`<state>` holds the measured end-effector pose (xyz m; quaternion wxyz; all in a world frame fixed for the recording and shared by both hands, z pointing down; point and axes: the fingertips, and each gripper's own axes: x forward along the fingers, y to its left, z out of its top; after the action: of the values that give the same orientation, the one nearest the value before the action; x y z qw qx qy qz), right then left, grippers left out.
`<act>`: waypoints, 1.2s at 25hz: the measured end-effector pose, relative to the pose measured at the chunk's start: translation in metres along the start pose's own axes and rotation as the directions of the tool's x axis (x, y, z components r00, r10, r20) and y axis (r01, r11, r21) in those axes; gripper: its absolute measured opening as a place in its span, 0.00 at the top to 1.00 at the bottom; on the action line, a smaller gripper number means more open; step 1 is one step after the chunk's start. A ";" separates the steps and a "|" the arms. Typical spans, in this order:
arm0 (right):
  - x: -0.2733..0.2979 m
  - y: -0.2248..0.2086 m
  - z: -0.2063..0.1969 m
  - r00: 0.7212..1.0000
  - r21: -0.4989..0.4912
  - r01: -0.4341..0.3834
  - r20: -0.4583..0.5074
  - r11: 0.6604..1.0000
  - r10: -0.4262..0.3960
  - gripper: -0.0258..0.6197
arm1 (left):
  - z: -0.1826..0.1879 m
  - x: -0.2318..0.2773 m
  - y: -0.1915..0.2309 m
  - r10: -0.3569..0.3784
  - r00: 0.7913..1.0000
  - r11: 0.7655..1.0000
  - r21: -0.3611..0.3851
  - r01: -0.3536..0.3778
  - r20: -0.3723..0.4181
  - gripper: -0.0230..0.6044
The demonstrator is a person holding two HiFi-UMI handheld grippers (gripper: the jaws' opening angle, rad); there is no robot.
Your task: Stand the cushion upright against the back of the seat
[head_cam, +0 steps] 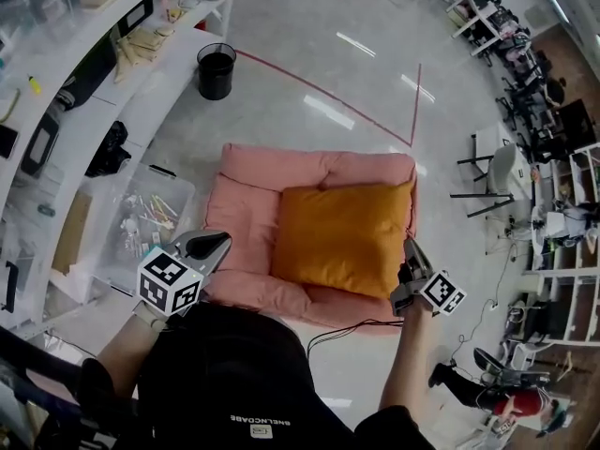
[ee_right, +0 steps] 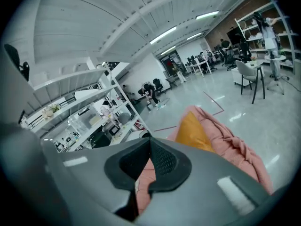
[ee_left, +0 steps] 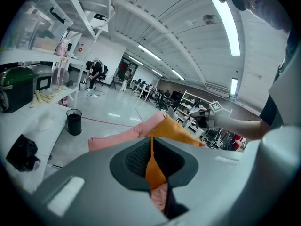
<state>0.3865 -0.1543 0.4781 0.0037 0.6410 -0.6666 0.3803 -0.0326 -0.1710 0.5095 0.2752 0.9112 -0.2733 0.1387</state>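
Orange cushion (head_cam: 342, 237) leans tilted on the pink seat (head_cam: 246, 209), its top edge at the seat back. Left gripper (head_cam: 217, 244) is at the seat's front-left, right gripper (head_cam: 410, 247) by the cushion's right corner. Both pairs of jaws are pressed together with nothing between them. The black shirt (head_cam: 234, 373) hides part of the seat's front edge. The shirt's white print is upside down and unreadable.

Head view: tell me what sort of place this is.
Probably a lab or workshop inside an open-plan office: white shelving loaded with gear on the left, rows of desks and office chairs at upper right, red tape lines on the glossy floor behind the pink seat.
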 end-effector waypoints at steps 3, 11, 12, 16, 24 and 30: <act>-0.005 0.041 -0.014 0.997 -0.034 -0.057 0.047 0.998 0.059 0.95 | 0.008 -0.001 -0.001 -0.020 1.000 1.000 0.021 0.020 -0.002 0.91; -0.003 0.144 -0.076 0.980 -0.200 -0.123 0.132 0.972 0.151 0.95 | 0.022 -0.004 -0.010 -0.102 0.995 0.993 0.067 0.102 -0.011 0.91; -0.003 0.157 -0.082 0.976 -0.220 -0.135 0.141 0.966 0.169 0.95 | 0.024 -0.004 -0.012 -0.110 0.994 0.991 0.075 0.110 -0.010 0.91; -0.005 0.197 -0.097 0.959 -0.291 -0.170 0.169 0.941 0.226 0.95 | 0.035 0.000 -0.024 -0.140 0.990 0.985 0.099 0.140 -0.004 0.91; -0.011 0.238 -0.129 0.945 -0.301 -0.213 0.176 0.930 0.274 0.95 | 0.038 0.005 -0.048 -0.193 0.981 0.971 0.140 0.193 -0.016 0.90; -0.010 0.246 -0.142 0.943 -0.318 -0.237 0.150 0.918 0.296 0.95 | 0.032 0.011 -0.059 -0.213 0.977 0.967 0.141 0.213 -0.021 0.90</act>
<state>0.1089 -0.1004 0.4508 -0.0181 0.5703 -0.7943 0.2088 0.0130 -0.1531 0.4629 0.2235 0.9522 -0.1624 0.1301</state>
